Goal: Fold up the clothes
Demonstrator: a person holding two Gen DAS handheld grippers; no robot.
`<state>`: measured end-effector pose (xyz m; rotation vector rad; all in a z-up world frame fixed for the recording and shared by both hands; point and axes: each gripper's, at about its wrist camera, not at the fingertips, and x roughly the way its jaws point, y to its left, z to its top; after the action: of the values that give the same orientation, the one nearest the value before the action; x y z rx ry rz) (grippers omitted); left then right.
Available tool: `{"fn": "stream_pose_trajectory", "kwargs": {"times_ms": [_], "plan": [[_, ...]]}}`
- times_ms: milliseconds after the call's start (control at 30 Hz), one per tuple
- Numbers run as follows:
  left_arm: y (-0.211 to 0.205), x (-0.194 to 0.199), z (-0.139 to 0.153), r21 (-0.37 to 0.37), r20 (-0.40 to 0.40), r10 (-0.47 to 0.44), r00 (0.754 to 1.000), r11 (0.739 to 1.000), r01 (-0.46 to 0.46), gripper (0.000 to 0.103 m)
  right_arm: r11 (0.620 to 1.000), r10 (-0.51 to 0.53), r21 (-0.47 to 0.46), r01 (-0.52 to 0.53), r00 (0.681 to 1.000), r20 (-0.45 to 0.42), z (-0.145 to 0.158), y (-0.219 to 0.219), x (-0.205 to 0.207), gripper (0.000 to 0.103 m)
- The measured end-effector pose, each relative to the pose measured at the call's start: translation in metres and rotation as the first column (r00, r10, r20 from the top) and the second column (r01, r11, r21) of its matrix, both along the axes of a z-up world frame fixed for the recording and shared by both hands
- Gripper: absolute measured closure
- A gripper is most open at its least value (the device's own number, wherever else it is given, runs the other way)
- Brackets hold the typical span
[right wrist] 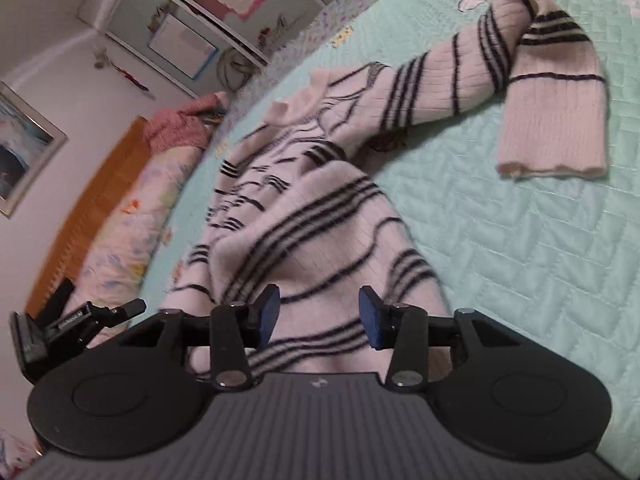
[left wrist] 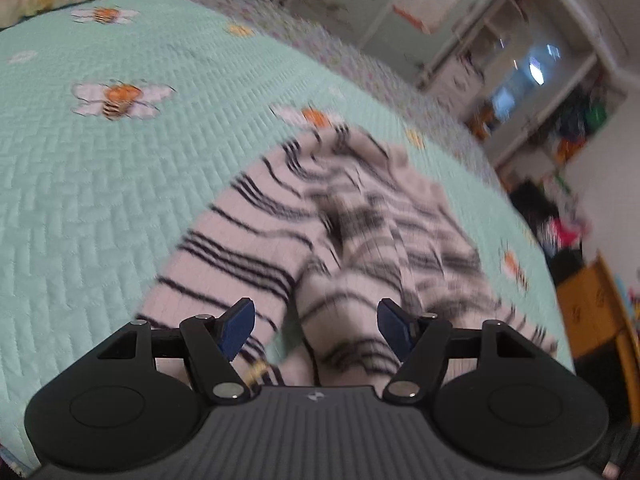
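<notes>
The striped sweater [right wrist: 304,216] lies rumpled on the bed [right wrist: 520,240], directly ahead of both grippers. The left gripper [left wrist: 316,326] and right gripper [right wrist: 318,314] stand parted, holding nothing. Judged: spreading stage; next, grasp an edge and flatten it.

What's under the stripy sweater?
The stripy sweater lies on a mint green quilt with bees and daisies stitched on it. The quilt shows all around it. Whatever pictures are right beneath the sweater are covered, so I can't tell.
</notes>
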<state>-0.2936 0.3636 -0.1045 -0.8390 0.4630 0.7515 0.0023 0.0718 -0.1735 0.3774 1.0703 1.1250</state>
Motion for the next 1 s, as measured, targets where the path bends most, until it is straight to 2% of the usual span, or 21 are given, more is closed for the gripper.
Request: {"fn": "stream_pose_trajectory", "kwargs": {"times_ms": [100,267,400,533,633,733,833,933,1000], "plan": [[0.015,-0.012,0.001,0.009,0.003,0.068,0.998,0.998,-0.068,0.032,1.0,0.012,0.024,-0.012,1.0,-0.02,-0.001,0.006,-0.003,0.056],[0.055,-0.012,-0.002,0.052,-0.107,0.127,0.986,0.991,-0.122,0.032,0.999,0.028,0.039,-0.026,0.999,-0.04,-0.002,0.013,-0.006,0.054],[0.093,0.008,-0.01,0.073,-0.156,0.112,0.981,0.992,-0.101,0.032,0.998,0.024,0.055,-0.024,1.0,-0.012,0.003,0.027,-0.005,0.053],[0.128,0.046,-0.019,0.111,-0.201,0.09,0.975,0.991,-0.069,0.032,0.997,0.021,0.076,-0.022,1.0,0.016,0.005,0.048,0.0,0.051],[0.145,0.081,-0.024,0.15,-0.232,0.031,0.972,0.989,0.004,0.032,0.995,0.035,0.087,-0.038,0.998,0.044,0.01,0.07,0.005,0.05],[0.16,0.112,-0.031,0.188,-0.278,0.016,0.96,0.981,0.039,0.032,0.989,0.039,0.142,-0.048,0.997,0.066,0.018,0.09,0.01,0.048],[0.175,0.127,-0.033,0.204,-0.257,0.027,0.966,0.979,0.027,0.032,0.978,0.056,0.197,-0.073,0.994,0.089,0.029,0.111,0.015,0.043],[0.184,0.142,-0.035,0.196,-0.265,0.012,0.964,0.98,0.041,0.032,0.968,0.068,0.226,-0.109,0.981,0.18,0.045,0.133,0.028,0.041],[0.186,0.153,-0.035,0.201,-0.271,-0.028,0.962,0.976,0.085,0.032,0.971,0.045,0.217,-0.102,0.966,0.253,0.055,0.146,0.044,0.036]]}}
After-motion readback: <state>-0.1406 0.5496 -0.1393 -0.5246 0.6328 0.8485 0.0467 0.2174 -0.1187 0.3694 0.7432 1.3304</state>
